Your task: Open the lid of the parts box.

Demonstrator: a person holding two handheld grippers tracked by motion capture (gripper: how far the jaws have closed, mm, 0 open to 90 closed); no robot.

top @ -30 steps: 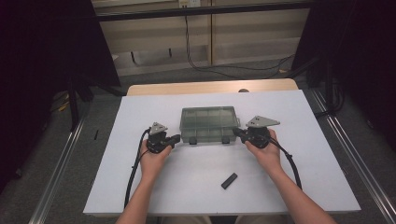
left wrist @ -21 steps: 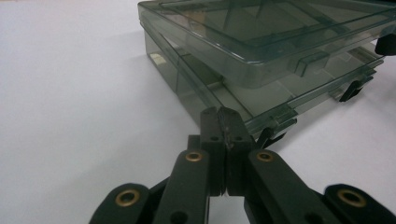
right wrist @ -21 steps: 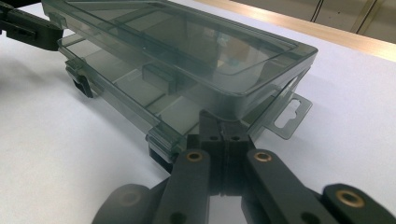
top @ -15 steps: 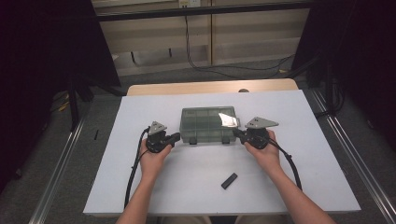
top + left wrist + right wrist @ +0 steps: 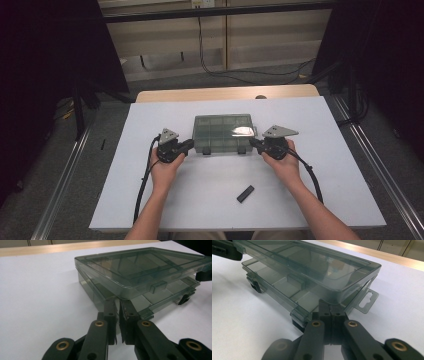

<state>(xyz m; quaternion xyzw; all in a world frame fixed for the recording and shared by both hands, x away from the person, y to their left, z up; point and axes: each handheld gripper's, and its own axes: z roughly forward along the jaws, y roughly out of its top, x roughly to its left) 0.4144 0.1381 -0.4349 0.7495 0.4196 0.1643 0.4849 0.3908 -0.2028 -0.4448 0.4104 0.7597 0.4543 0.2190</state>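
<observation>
While the smoky clear plastic organiser box (image 5: 223,134) sits mid-counter (image 5: 150,120) between my hands, its lid is lifted off the divided tray along the near edge. My left gripper (image 5: 117,312) has its jaws nearly together under the lid's left corner, having just eased apart slightly. My right gripper (image 5: 331,308) has its jaws pressed together at the right corner. Compared with a second ago, a bright glare has appeared on the lid's right side.

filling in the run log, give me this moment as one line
lid: raised ajar off organiser box | left hand-held gripper: jaws just opening, tips under lid corner | right hand-held gripper: shut, under other corner
</observation>
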